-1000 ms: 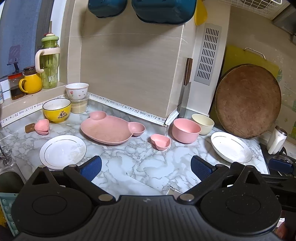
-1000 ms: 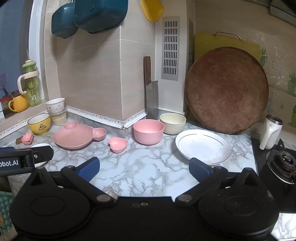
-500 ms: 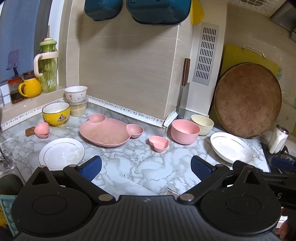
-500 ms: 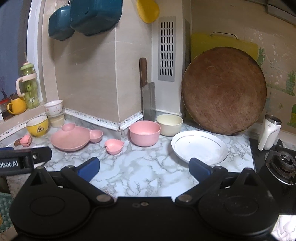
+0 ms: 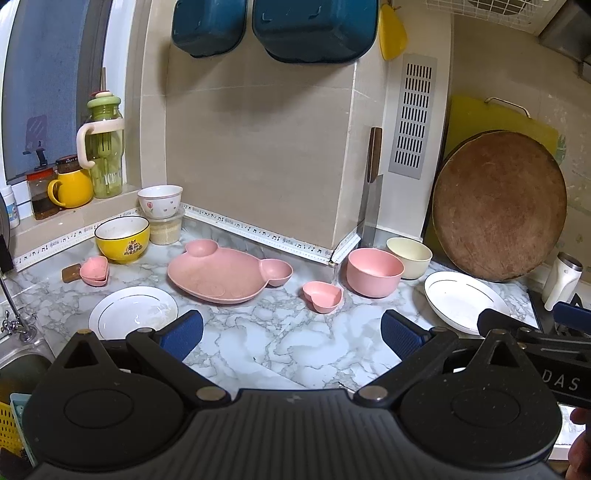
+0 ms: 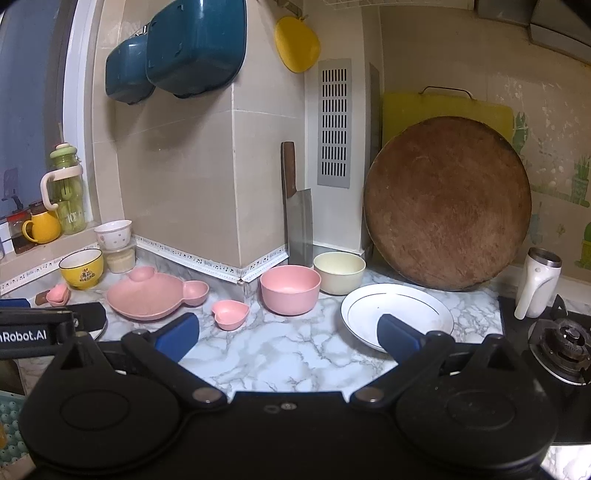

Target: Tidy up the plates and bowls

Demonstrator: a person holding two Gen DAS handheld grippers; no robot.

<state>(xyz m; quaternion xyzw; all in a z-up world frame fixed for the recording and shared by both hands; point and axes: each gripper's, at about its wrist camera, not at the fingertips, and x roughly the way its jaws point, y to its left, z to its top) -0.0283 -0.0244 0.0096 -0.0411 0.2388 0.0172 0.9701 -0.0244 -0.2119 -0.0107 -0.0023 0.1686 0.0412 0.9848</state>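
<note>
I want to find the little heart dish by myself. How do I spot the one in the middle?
Find the big pink bear-shaped plate on the marble counter. Just right of it, before the round pink bowl, sits the heart-shaped dish. It's tiny, pink and alone, not stacked.

Both views are dim and warm-toned, lit from somewhere overhead. The blue basins (image 5: 273, 26) on the wall throw a soft shadow onto the tiles beneath. The marble counter (image 5: 295, 343) shows pale sheen but no harsh glare. Fisheye bending curves the window frame (image 6: 74, 110) and the walls near the edges. Focus looks fairly sharp mid-frame; the corners fall dark, perhaps slightly soft.
</note>
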